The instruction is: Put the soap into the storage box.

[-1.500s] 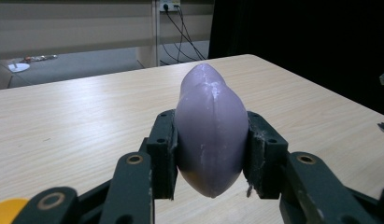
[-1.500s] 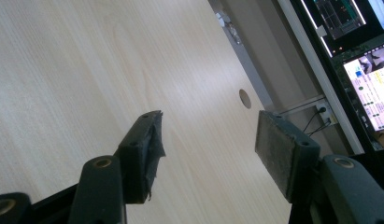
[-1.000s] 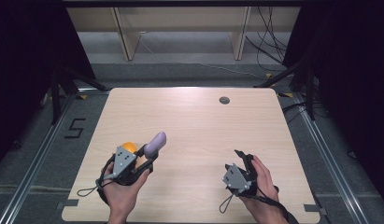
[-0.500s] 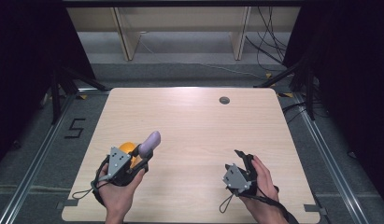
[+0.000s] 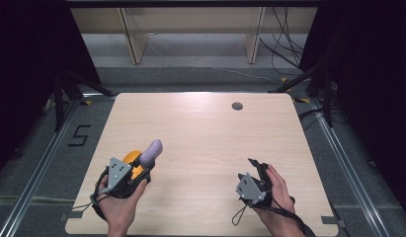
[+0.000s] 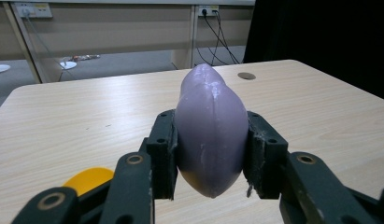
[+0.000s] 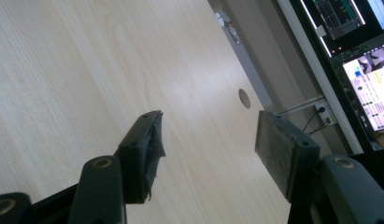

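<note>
Purple eggplant (image 6: 211,135), apparently a smooth plastic toy, is held clamped across its thick middle between the pads of the left gripper (image 5: 141,170), just above the near left part of the wooden table (image 5: 205,133), its tip angled up and away. An orange object (image 5: 132,159), partly hidden, is seen just beside it. The right gripper (image 7: 206,140) is kept apart from both, jaws parted with nothing between them. The toy is judged light, stiff and somewhat slippery; a hold at its widest part should be kept, since the tapered ends could squirt out.
</note>
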Available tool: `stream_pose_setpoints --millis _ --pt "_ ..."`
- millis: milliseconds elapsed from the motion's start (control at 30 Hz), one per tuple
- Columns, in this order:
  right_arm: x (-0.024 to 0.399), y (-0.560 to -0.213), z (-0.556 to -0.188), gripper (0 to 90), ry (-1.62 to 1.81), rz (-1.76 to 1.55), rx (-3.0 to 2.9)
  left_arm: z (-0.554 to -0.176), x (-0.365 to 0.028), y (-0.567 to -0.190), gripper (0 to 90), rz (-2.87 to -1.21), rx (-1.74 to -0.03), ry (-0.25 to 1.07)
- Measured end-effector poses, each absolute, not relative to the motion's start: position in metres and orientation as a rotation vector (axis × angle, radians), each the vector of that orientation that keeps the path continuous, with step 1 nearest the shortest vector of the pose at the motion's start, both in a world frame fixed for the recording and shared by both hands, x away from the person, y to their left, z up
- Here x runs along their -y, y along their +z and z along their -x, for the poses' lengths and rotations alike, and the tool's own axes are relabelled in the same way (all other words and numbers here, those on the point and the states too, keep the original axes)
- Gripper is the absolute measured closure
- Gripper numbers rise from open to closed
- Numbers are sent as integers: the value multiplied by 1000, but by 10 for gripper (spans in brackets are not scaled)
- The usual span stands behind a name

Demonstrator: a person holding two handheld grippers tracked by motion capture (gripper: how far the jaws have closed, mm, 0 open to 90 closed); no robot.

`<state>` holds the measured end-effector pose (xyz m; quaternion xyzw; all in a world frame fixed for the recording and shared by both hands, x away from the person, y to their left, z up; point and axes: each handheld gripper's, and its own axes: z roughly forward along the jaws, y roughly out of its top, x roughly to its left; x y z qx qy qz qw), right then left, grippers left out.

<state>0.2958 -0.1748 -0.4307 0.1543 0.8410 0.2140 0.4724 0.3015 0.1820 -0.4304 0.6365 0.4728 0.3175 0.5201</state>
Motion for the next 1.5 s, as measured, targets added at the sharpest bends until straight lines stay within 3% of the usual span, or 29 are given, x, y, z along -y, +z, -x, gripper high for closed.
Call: stream_pose_setpoints --millis 833,1500 --pt "174 -431 -297 421 527 -378 -2061 -299 -205 -440 590 -1487 -1226 851" --pt "173 -432 -298 421 528 -383 -2062 -305 -219 -472 590 -1471 -1402 922"
